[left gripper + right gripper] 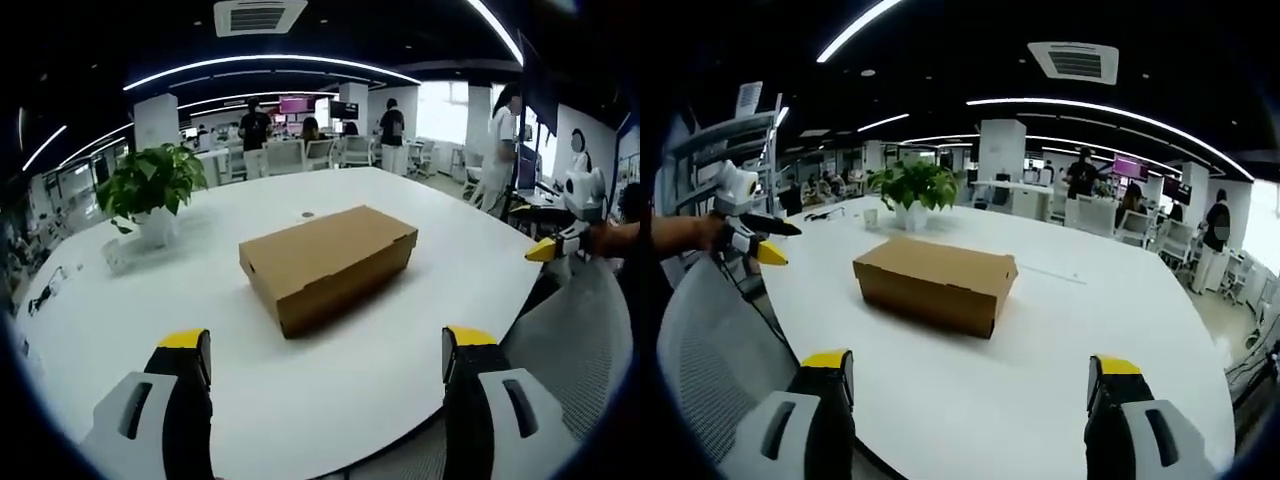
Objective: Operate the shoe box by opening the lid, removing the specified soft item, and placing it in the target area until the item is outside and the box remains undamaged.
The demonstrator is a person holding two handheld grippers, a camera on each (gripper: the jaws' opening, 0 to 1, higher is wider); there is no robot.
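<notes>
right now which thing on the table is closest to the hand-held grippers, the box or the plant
The closed cardboard shoe box, lying mid-table ahead of both open hand-held grippers. The potted plant stands farther back, beyond the box, near the far table edge.

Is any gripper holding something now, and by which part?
Nothing is held. The left gripper and the right gripper are both open and empty, apart from the closed shoe box on the table.

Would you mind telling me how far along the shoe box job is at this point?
Nothing looks done yet: the shoe box sits closed on the white table, lid still down, no soft item outside it. Nothing is in hand either; the left gripper and right gripper are both short of the box, jaws wide apart and empty. Everything remains: opening the lid, taking the item out, and placing it in the target area.
</notes>
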